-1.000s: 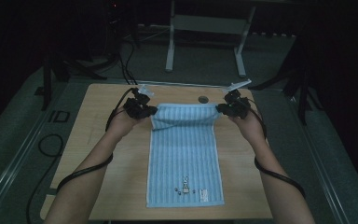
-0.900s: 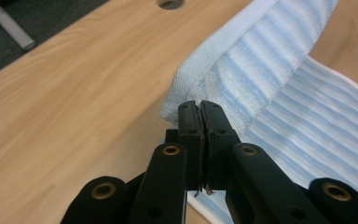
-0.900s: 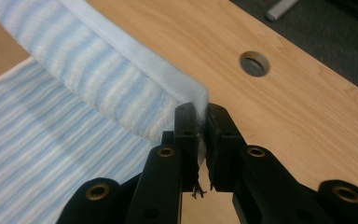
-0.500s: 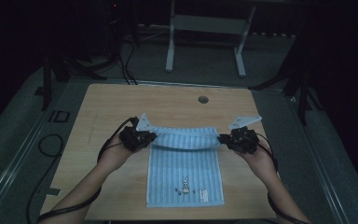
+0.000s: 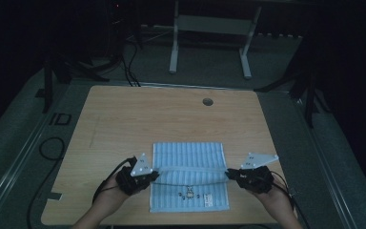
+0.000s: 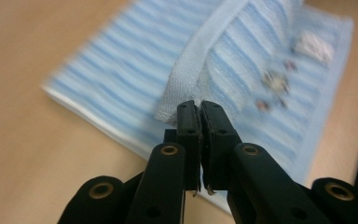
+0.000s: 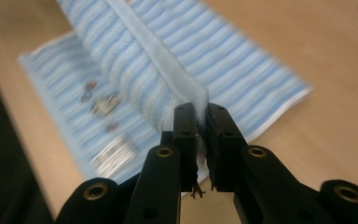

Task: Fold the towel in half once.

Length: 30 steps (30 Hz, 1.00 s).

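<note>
Both grippers are clamped on the towel (image 5: 189,177) – left gripper (image 5: 153,174) and right gripper (image 5: 229,174) each pinching a corner of the folded-over edge, which stretches crosswise between them above the near half on the table (image 5: 124,119).

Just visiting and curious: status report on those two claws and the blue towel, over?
Left gripper and right gripper shut on towel corners. Folded edge held above near half. Table unobstructed.

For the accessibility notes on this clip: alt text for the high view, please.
Two hand-held grippers, left gripper and right gripper, each pinch a corner of a light blue striped towel, its far edge folded toward the near end on a light wooden table.
</note>
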Motion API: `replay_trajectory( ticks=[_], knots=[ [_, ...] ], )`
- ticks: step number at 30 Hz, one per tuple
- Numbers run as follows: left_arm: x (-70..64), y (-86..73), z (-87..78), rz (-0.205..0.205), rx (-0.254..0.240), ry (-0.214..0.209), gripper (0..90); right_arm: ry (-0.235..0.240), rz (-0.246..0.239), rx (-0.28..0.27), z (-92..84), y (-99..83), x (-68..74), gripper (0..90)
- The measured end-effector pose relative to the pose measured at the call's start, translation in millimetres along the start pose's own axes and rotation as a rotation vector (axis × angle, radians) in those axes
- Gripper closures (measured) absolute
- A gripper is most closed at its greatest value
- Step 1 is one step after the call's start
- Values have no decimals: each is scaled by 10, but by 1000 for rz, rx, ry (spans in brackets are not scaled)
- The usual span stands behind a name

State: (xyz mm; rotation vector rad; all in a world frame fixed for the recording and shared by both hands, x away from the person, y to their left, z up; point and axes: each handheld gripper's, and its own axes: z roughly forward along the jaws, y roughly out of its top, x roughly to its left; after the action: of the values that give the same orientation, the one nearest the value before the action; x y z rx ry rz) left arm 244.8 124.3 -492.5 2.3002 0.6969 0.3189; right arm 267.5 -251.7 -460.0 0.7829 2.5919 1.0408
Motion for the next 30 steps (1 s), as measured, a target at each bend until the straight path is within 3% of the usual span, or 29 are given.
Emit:
replay_trajectory(
  ticks=[3, 5, 6, 8, 10, 11, 13, 15, 16, 20, 24, 27, 30],
  knots=[
    [-51, -128, 114, -7, 53, -28, 852, 46, 31, 37, 143, -174, 50, 828],
    [-14, -165, 153, -26, 75, -50, 790, 65, 61, 60, 239, -252, 42, 828],
    [17, -170, 169, -32, 105, -84, 734, 63, 64, 63, 263, -269, 37, 828],
    [59, -154, 154, -28, 125, -66, 582, 72, 85, 59, 295, -289, 30, 828],
    [129, -134, 148, -28, 135, -88, 522, 74, 88, 56, 302, -285, 29, 828],
    [179, -121, 142, -34, 129, -69, 522, 75, 86, 55, 306, -281, 30, 828],
    [287, -103, 159, -53, 128, -94, 567, 70, 83, 55, 312, -263, 25, 828],
    [405, -79, 229, -86, 141, -157, 628, 70, 80, 54, 320, -243, 24, 828],
    [419, -68, 277, -75, 150, -178, 650, 66, 76, 54, 325, -232, 27, 828],
    [405, -17, 476, -26, 223, -194, 684, 61, 63, 57, 341, -187, 33, 828],
    [435, 17, 559, -15, 231, -179, 689, 53, 55, 58, 350, -143, 11, 828],
    [468, 49, 565, -22, 241, -141, 595, 65, 59, 51, 355, -125, 5, 828],
    [515, 78, 547, -11, 233, -140, 594, 60, 54, 51, 358, -113, 3, 828]
  ],
)
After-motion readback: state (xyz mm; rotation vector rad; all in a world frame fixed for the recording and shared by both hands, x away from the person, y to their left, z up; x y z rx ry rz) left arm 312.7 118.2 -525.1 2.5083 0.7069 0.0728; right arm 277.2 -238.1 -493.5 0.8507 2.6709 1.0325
